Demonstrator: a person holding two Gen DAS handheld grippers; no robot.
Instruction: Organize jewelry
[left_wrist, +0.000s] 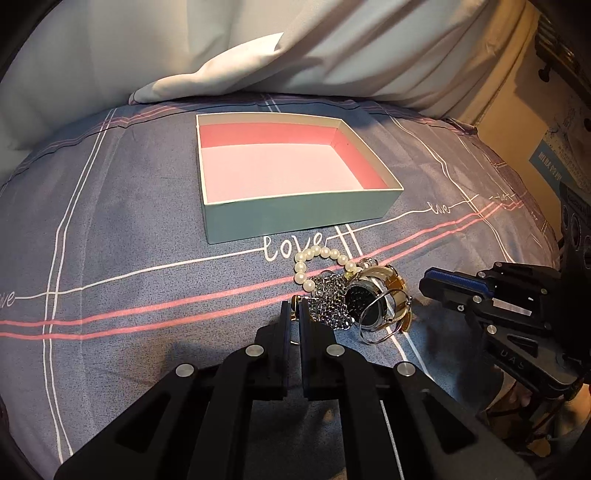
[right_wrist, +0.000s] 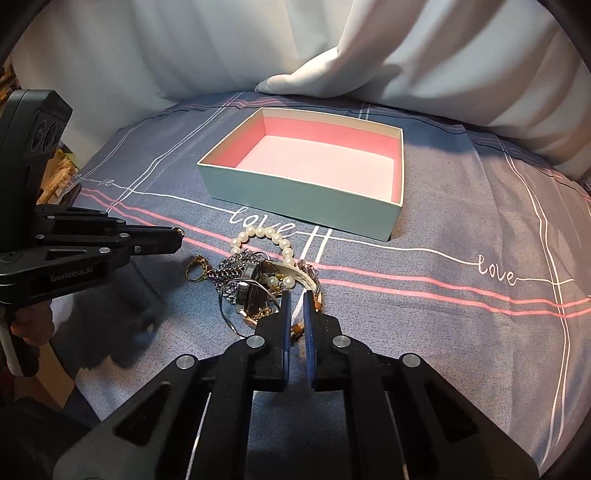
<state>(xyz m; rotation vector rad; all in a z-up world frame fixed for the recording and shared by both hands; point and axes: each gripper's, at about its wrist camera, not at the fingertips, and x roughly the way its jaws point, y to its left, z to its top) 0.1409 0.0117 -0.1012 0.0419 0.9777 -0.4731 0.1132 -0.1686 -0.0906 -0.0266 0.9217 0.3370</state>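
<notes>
A pile of jewelry (left_wrist: 347, 295) lies on the bedsheet in front of an open box (left_wrist: 295, 210) with a pink inside, which holds nothing. The pile has a pearl bracelet (left_wrist: 321, 254), a silver chain (left_wrist: 330, 301), a dark-faced watch (left_wrist: 364, 299) and gold pieces. My left gripper (left_wrist: 294, 308) is nearly shut at the pile's left edge, on a small gold piece with a ring (right_wrist: 197, 271). My right gripper (right_wrist: 295, 301) is nearly shut on a pale gold-trimmed band (right_wrist: 301, 278) at the pile's near side. The box also shows in the right wrist view (right_wrist: 306, 203).
The grey-blue sheet (left_wrist: 129, 229) with pink and white stripes covers the bed. A white duvet (left_wrist: 295, 48) is bunched behind the box. The bed's edge drops off at the right in the left wrist view.
</notes>
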